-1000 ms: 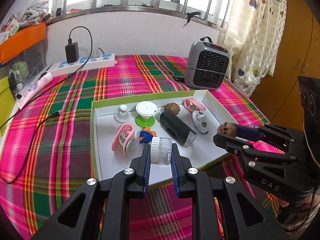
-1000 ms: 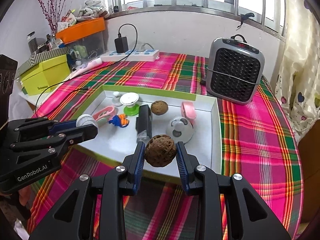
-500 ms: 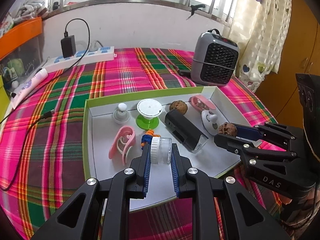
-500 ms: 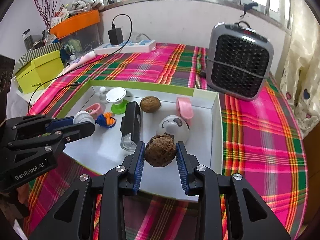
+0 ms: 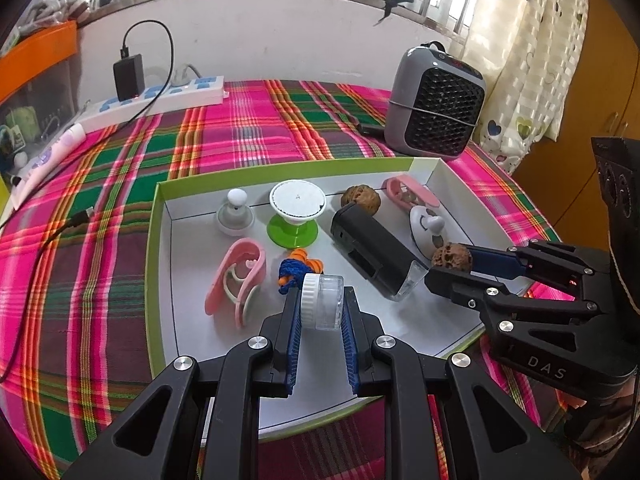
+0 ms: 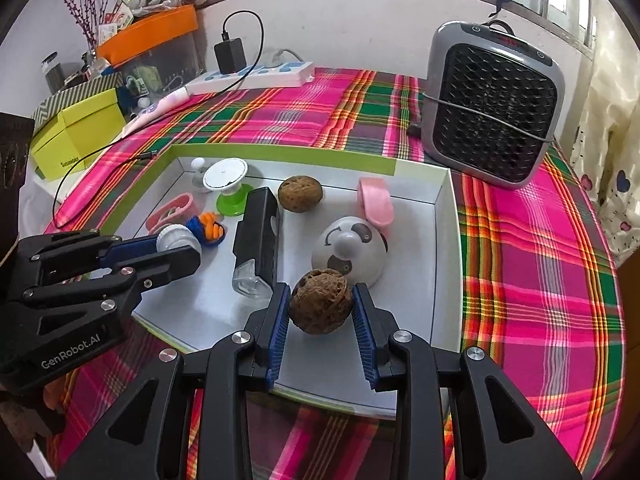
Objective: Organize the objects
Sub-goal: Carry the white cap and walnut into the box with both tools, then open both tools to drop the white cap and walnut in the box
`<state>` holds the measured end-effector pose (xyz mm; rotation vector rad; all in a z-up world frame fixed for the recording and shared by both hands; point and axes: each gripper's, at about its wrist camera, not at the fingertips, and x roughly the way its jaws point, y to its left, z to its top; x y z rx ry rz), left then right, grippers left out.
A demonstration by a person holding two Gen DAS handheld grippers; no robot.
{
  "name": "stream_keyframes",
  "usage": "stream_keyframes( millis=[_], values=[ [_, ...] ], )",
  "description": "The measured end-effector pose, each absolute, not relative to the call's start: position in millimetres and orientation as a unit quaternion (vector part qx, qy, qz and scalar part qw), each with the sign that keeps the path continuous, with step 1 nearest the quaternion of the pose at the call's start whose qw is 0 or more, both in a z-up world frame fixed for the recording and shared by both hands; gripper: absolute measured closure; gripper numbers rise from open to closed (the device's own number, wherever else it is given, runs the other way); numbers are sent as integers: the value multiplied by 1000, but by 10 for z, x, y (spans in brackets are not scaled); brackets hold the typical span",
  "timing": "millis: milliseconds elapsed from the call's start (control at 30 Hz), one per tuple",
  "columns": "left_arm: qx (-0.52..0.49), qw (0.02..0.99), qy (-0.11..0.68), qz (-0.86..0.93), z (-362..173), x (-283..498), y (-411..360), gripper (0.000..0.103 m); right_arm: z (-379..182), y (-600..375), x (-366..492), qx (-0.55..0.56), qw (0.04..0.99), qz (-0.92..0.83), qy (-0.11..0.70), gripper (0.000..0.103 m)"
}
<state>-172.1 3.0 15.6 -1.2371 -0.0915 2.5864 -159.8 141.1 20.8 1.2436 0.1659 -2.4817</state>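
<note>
Plaid cloth in pink and green covers the worktop (image 5: 240, 136), where a white tray with a green rim (image 5: 160, 264) sits in front of a grey fan heater (image 5: 438, 106). Over the tray's near edge, the left gripper (image 5: 320, 312) is closed narrowly on a small clear jar with a white lid (image 5: 322, 300), held on its side. To the right, the right gripper (image 6: 320, 312) clamps a walnut (image 6: 320, 306) just near the panda-faced dome (image 6: 350, 248), level above the tray floor. Both grippers reach in from the near side.
</note>
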Motion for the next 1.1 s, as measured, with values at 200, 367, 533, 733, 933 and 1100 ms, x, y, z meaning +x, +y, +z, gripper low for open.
stream_keyframes(
  millis=[200,367,533,733,933,1100],
  values=[
    [-429,140,-31,892,143,-1726,47,86,202,1408,-1595,440,176,-878,62,70],
    [-430,139,-31,891,136,-1725,47,86,200,1406,-1593,440,176,-879,62,70],
    [-431,139,-32,891,129,-1724,47,86,201,1400,-1596,441,175,-878,62,70],
    [-432,139,-34,891,129,-1730,42,86,201,1388,-1604,440,174,-879,62,70],
    [-432,137,-32,891,130,-1725,44,85,200,1397,-1602,438,175,-880,60,70],
    [-433,138,-32,890,139,-1722,53,82,197,1402,-1604,438,171,-881,57,68]
  ],
)
